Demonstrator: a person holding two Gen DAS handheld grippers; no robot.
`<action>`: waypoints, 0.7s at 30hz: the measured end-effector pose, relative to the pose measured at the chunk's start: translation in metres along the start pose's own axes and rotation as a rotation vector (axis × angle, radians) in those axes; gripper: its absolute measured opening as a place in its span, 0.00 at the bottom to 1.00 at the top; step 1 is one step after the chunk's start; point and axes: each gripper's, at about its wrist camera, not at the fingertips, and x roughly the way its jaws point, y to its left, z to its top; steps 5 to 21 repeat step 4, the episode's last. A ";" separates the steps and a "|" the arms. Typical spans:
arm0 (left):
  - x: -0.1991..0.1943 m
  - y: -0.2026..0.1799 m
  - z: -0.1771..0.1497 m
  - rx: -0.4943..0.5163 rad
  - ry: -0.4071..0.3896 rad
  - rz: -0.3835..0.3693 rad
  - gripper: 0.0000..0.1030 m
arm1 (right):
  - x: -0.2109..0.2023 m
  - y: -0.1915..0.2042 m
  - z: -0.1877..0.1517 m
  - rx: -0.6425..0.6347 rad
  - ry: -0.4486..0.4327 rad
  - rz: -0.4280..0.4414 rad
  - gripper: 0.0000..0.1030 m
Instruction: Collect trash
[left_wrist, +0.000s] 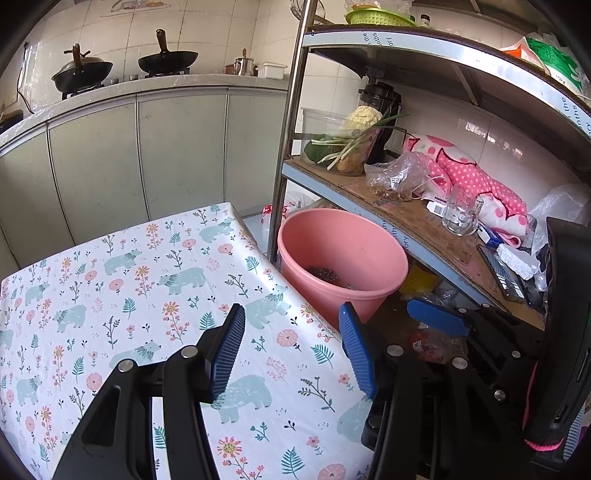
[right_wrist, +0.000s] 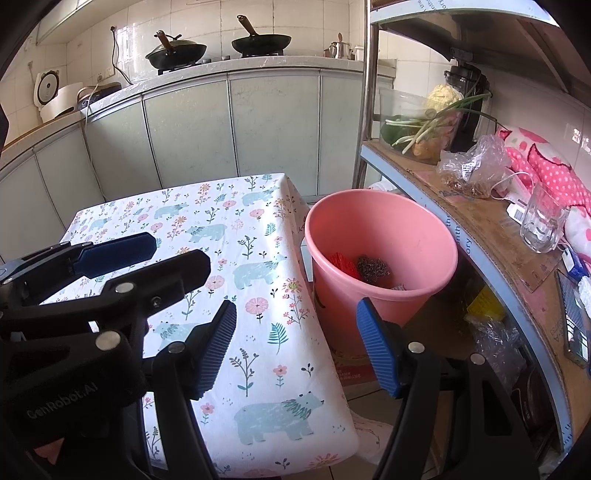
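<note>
A pink bucket stands on the floor between the table and the shelf rack; it also shows in the right wrist view. Inside it lie a red wrapper and a dark metal scouring ball. My left gripper is open and empty, above the table's right edge. My right gripper is open and empty, above the table edge just in front of the bucket. The left gripper also shows in the right wrist view at the left.
The table has a floral bear-print cloth. A metal shelf rack at the right holds a glass, plastic bags, a pink cloth and vegetables. Kitchen cabinets with woks on the counter stand behind.
</note>
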 end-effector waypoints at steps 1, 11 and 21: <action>0.000 0.000 0.000 0.000 0.001 0.000 0.51 | 0.000 0.000 0.001 0.000 0.000 0.000 0.66; 0.000 0.000 0.000 0.000 0.000 0.000 0.51 | 0.000 0.000 0.001 -0.001 -0.001 0.000 0.66; 0.000 0.000 0.000 0.000 0.000 0.000 0.51 | 0.000 0.000 0.001 -0.001 -0.001 0.000 0.66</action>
